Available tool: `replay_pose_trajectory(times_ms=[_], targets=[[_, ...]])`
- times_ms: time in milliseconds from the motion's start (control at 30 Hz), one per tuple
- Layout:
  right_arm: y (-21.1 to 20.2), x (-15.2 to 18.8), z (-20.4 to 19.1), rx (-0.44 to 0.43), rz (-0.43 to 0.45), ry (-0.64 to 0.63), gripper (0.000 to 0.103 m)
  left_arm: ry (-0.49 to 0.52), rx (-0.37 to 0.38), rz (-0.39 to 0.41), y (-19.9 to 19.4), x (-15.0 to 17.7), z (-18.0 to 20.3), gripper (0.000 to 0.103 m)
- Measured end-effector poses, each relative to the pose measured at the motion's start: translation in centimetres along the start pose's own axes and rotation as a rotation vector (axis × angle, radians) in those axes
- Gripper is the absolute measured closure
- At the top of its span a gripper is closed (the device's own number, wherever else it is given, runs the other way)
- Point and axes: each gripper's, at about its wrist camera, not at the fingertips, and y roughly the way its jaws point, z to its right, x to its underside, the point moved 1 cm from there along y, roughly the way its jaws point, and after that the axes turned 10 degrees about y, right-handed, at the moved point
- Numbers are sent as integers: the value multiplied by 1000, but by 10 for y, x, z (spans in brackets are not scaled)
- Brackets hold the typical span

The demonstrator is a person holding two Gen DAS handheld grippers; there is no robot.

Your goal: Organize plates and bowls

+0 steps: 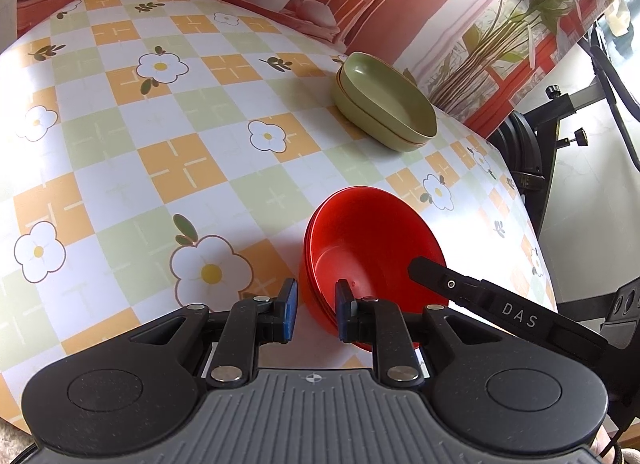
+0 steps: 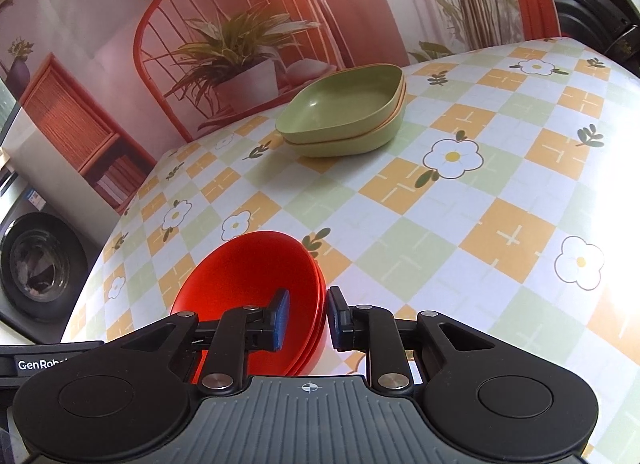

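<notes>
Near table edge: stack of round red plastic bowls on the flower-checked tablecloth.
Left gripper: jaws parted, astride the stack's near-left rim; contact cannot be told.
Right gripper: jaws parted, astride the stack's right rim, held low and level.
Far side: stack of green squarish dishes, well apart from both grippers.

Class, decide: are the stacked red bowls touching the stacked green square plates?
Apart. The right wrist view shows checked tablecloth between red bowls and green plates.
</notes>
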Motion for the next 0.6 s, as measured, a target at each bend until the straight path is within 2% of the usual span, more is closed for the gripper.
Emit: replay_pose_trajectory(times_ms=[600], targets=[[0, -12, -1, -12, 12, 2, 92, -21, 31, 24, 11, -10, -2, 83]])
